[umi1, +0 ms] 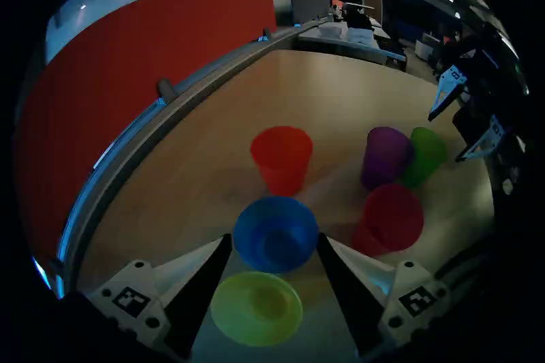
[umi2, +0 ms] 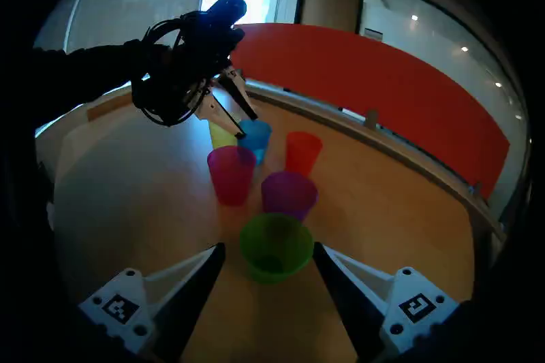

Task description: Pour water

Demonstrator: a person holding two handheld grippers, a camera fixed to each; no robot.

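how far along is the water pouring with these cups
Done: nothing visible yet; all six cups stand upright on the table. In hand: nothing gripped. The left gripper hangs open over the blue cup and yellow cup; the right gripper is open, facing the green cup. Left: grasp a cup, lift it and pour. Whether any cup holds water is unclear.

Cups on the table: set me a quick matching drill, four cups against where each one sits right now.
1 blue cup
2 green cup
3 orange cup
4 purple cup

A between the jaws of the right gripper
B between the jaw tips of the left gripper
C next to the green cup
D beyond the blue cup, toward the red wall

Pairs: 1-B, 2-A, 3-D, 4-C
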